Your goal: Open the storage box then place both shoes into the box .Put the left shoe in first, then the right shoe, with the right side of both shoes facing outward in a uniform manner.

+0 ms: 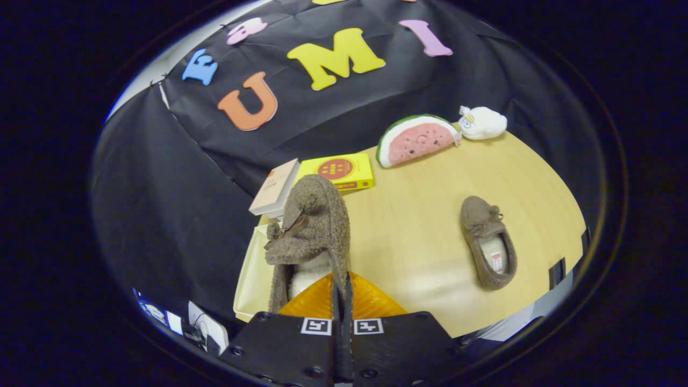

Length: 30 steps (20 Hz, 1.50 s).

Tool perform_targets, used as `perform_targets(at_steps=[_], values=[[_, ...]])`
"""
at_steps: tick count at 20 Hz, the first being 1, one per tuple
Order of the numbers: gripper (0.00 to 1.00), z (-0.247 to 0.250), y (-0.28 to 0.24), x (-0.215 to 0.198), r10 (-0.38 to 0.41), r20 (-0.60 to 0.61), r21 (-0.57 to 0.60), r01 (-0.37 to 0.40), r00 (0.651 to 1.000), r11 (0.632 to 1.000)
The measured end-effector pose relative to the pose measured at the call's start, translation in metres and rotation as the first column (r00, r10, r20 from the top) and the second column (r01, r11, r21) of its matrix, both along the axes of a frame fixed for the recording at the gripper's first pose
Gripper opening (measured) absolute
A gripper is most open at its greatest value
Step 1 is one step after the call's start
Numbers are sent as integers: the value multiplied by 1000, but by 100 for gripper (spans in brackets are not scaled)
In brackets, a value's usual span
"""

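Clamped in my gripper [342, 293], one brown shoe [312, 231] hangs above the open storage box [251, 274]; its twin shoe [488, 242] lies right on the table [419, 215].

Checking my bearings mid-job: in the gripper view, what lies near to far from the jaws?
Held shoe pinched in the jaws of the gripper → yellow box → watermelon plush → black cloth wall.
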<state>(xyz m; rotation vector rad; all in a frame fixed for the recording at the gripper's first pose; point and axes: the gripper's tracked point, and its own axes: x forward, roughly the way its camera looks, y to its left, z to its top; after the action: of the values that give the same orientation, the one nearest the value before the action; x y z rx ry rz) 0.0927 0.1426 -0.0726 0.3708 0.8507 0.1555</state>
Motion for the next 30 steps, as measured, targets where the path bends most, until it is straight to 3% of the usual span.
perform_targets(at_steps=[4, 9, 13, 19, 23, 26, 30], values=[[1, 2, 67, 9, 48, 6, 25, -48, 999, 999], [1, -49, 126, 40, 5, -14, -16, -5, 1000, 1000], [1, -106, 150, 39, -10, -88, -80, 3, 996, 997], [0, -147, 161, 31, -17, -140, -161, -6, 990, 987], [1, -175, 185, 24, 27, -226, -159, -64, 974, 985], [3, -179, 193, 27, 61, -218, -182, -102, 974, 978], [19, -174, 195, 31, 90, -198, -137, -119, 976, 983]])
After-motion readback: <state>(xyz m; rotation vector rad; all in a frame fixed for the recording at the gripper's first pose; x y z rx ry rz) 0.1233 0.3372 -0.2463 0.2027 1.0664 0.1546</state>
